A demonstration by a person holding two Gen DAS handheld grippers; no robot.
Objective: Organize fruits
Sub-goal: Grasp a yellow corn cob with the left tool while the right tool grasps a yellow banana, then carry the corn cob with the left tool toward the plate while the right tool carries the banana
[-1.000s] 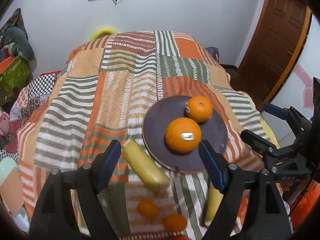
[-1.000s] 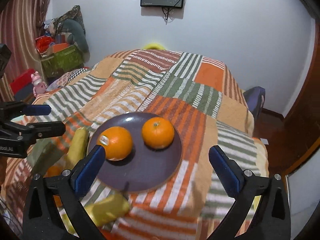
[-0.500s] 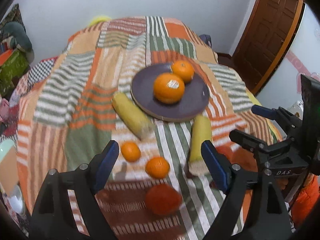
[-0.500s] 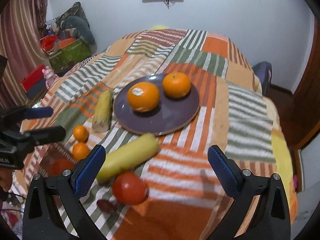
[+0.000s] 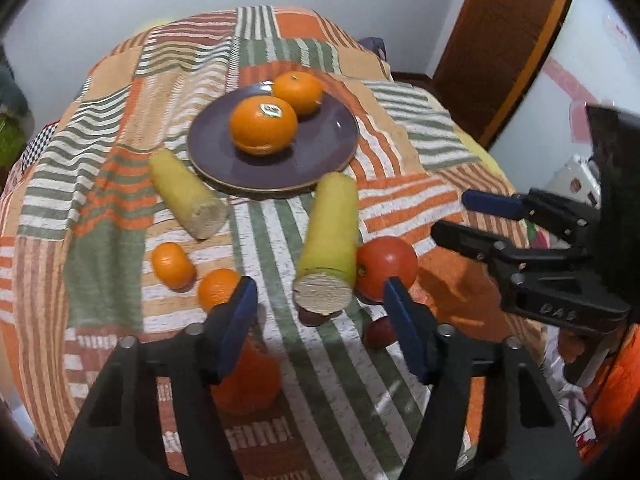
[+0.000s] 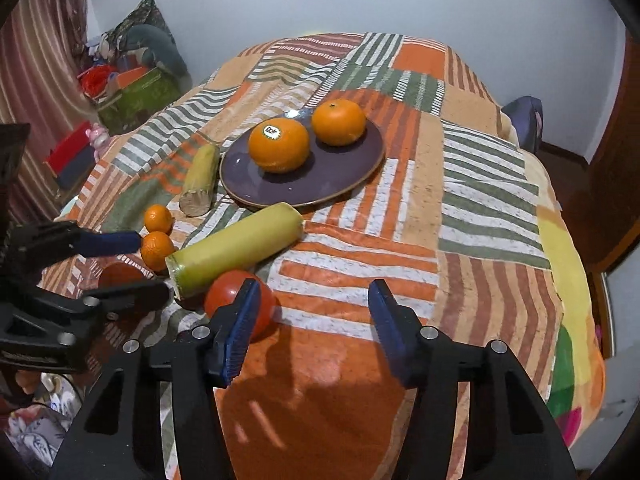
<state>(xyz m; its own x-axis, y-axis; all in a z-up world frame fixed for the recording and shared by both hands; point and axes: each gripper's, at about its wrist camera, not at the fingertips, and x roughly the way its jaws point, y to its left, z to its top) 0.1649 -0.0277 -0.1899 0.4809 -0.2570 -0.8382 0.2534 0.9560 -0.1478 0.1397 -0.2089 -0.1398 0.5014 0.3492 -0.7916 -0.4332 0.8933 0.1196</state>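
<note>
A: What differs for us since a second ago?

B: We sit lower and nearer; the tomato (image 6: 240,304) and small oranges (image 5: 173,265) now show. The plate (image 5: 320,160) with two big oranges (image 5: 263,130) sits at twelve o'clock on the bed.

A: Our fingers?

B: Left gripper (image 5: 320,312) and right gripper (image 6: 310,320) are half spread and closing, pinching nothing; the tomato lies behind the right one's nine o'clock finger.

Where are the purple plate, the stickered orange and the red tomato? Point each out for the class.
purple plate (image 6: 256,184): right wrist view, bare near part of its surface.
stickered orange (image 6: 280,152): right wrist view, front of its skin.
red tomato (image 5: 390,262): left wrist view, middle of its side.
</note>
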